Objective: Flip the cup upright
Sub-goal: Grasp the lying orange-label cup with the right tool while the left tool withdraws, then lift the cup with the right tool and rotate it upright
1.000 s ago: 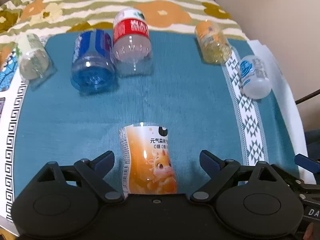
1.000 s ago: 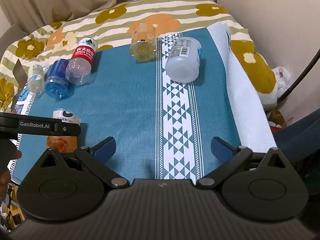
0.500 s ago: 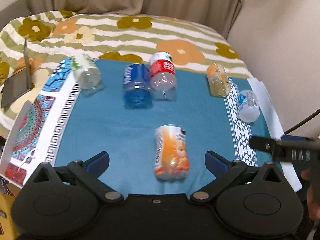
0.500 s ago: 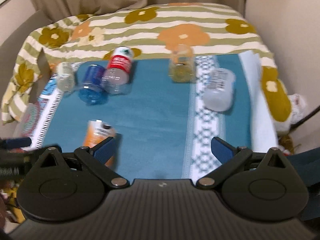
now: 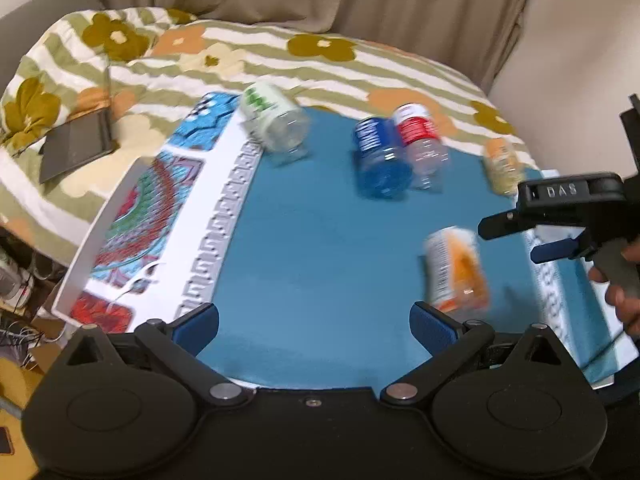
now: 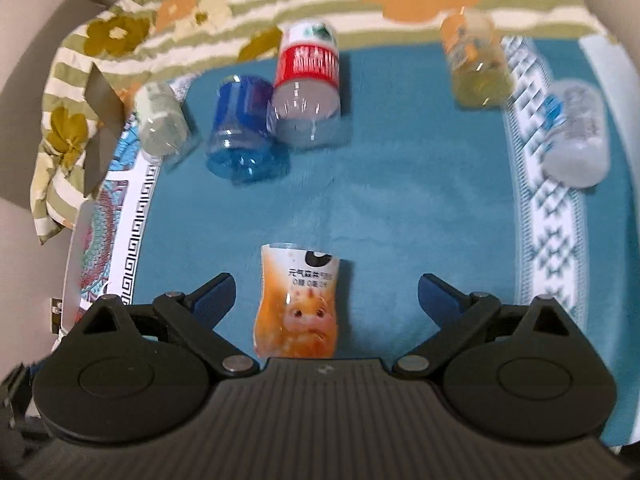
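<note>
An orange-labelled cup [image 6: 298,304] lies on its side on the blue mat [image 6: 400,200]. It sits between the fingers of my open right gripper [image 6: 326,292], and neither pad touches it. In the left wrist view the same orange cup [image 5: 456,268] lies just beyond my right-hand fingertip. My left gripper [image 5: 314,326] is open and holds nothing. The right gripper [image 5: 524,238] shows there at the right edge, just above and right of the cup, held by a hand [image 5: 624,292].
Other cups lie on their sides at the back of the mat: a green-labelled one [image 6: 162,124], a blue one [image 6: 240,132], a red one [image 6: 308,88], a yellow one [image 6: 476,64] and a clear one [image 6: 576,132]. A flowered blanket [image 5: 200,52] lies behind.
My left gripper has drawn back and to the left, away from the orange cup. My right gripper has swung left and down, so the cup is now between its open fingers.
</note>
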`<act>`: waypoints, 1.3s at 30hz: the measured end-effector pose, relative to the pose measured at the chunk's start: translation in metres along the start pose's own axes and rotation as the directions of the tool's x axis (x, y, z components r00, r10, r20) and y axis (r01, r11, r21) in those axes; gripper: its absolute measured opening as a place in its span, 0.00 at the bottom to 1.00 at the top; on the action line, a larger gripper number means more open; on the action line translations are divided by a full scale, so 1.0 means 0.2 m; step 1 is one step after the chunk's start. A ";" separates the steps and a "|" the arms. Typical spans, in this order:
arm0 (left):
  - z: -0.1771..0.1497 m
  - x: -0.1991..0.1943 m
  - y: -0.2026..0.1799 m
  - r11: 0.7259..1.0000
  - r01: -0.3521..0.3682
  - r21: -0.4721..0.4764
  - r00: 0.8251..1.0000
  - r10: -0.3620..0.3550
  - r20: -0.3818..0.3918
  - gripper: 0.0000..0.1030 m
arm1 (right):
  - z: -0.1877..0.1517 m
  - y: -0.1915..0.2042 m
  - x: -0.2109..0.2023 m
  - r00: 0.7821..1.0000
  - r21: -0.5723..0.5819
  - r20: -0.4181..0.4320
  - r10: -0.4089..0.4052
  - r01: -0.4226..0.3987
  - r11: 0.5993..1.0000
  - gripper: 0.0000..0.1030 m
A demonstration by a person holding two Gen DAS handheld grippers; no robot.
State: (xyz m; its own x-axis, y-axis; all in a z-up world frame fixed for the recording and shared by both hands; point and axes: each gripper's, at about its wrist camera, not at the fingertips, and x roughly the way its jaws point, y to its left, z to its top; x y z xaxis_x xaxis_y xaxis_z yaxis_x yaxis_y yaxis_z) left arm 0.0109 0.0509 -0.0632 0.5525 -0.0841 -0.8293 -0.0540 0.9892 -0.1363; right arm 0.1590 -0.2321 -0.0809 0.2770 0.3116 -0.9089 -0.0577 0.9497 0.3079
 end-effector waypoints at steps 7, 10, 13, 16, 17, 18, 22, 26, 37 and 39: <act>-0.05 0.03 0.22 0.999 -0.015 -0.039 1.000 0.014 -0.028 1.00 | 0.04 0.00 0.19 0.994 0.089 -0.106 0.021 -0.011 0.996 0.91; -0.06 0.03 0.27 0.998 -0.019 -0.053 0.999 0.018 -0.034 1.00 | 0.05 0.00 0.23 0.993 0.108 -0.119 0.023 -0.010 0.994 0.86; -0.06 0.03 0.30 0.998 -0.019 -0.061 0.999 0.017 -0.039 1.00 | 0.06 0.01 0.25 0.993 0.107 -0.118 0.019 -0.007 0.994 0.85; -0.06 0.05 0.31 0.998 -0.014 -0.063 0.999 0.012 -0.045 1.00 | 0.07 0.02 0.26 0.993 0.098 -0.118 0.019 -0.007 0.995 0.78; -0.06 0.05 0.31 0.998 -0.012 -0.062 0.999 0.009 -0.046 1.00 | 0.08 0.03 0.26 0.993 0.095 -0.120 0.019 -0.007 0.995 0.77; -0.06 0.05 0.31 0.998 -0.009 -0.061 0.999 0.006 -0.047 1.00 | 0.08 0.03 0.26 0.992 0.090 -0.123 0.019 -0.007 0.996 0.73; -0.06 0.05 0.30 0.998 0.000 -0.055 0.999 -0.003 -0.050 1.00 | 0.08 0.03 0.28 0.992 0.080 -0.121 0.025 -0.015 0.997 0.68; -0.06 0.05 0.30 0.998 0.005 -0.055 0.999 -0.008 -0.051 1.00 | 0.07 0.03 0.27 0.993 0.078 -0.114 0.031 -0.022 0.997 0.67; -0.04 0.05 0.28 0.999 0.010 -0.030 0.999 -0.011 -0.052 1.00 | 0.05 0.02 0.24 0.996 0.086 -0.078 0.048 -0.041 0.995 0.65; -0.03 0.04 0.28 1.000 0.012 -0.023 0.999 -0.013 -0.052 1.00 | 0.04 0.02 0.22 0.997 0.092 -0.059 0.056 -0.051 0.994 0.65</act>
State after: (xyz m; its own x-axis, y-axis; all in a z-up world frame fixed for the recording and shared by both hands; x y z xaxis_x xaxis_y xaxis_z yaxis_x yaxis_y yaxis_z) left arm 0.0073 0.1046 -0.0814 0.5095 -0.1029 -0.8543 -0.0667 0.9851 -0.1584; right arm 0.1792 -0.2151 -0.1164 0.2160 0.3659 -0.9052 0.0172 0.9256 0.3782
